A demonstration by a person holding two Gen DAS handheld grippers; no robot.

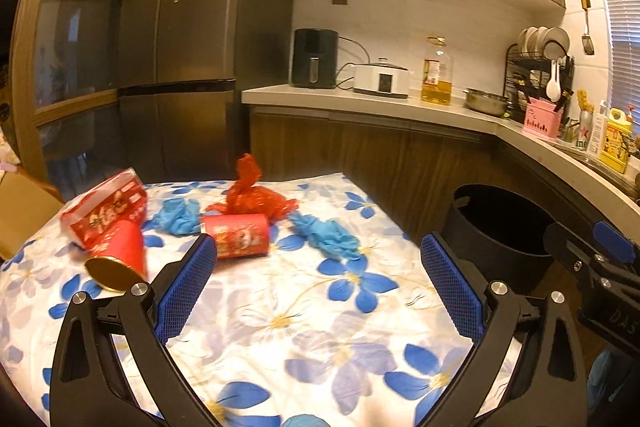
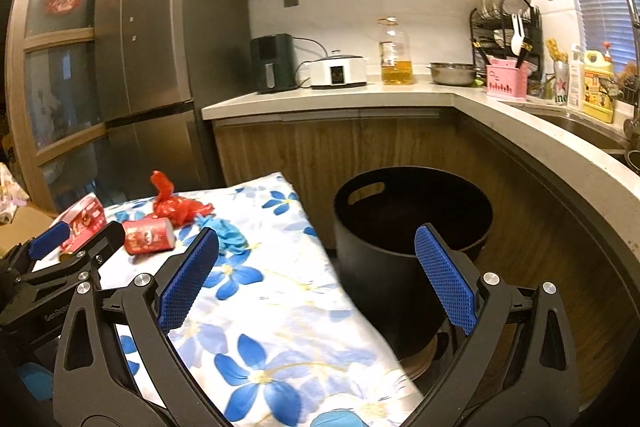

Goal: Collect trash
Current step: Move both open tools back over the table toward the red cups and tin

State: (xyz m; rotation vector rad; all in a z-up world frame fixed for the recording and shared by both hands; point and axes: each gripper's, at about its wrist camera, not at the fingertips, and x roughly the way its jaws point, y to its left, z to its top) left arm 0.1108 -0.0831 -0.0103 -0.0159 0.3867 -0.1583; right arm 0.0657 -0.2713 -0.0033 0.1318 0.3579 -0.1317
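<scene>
Trash lies scattered at the far end of the worktop covered with a white cloth printed with blue flowers (image 1: 280,307): one red cylindrical can lying on its side (image 1: 239,235), one red paper cup tipped over with a gold inside (image 1: 120,259), one red-and-white printed packet (image 1: 106,211), one crumpled red plastic bag (image 1: 256,193) and two bunched blue gloves (image 1: 178,215) (image 1: 326,235). One round black bin with handle slots (image 2: 408,227) stands on the floor just beside the cloth's right edge. Two grippers hover over the near end: the left gripper (image 1: 320,259) and the right gripper (image 2: 318,255) both have their jaws spread wide with nothing between them.
</scene>
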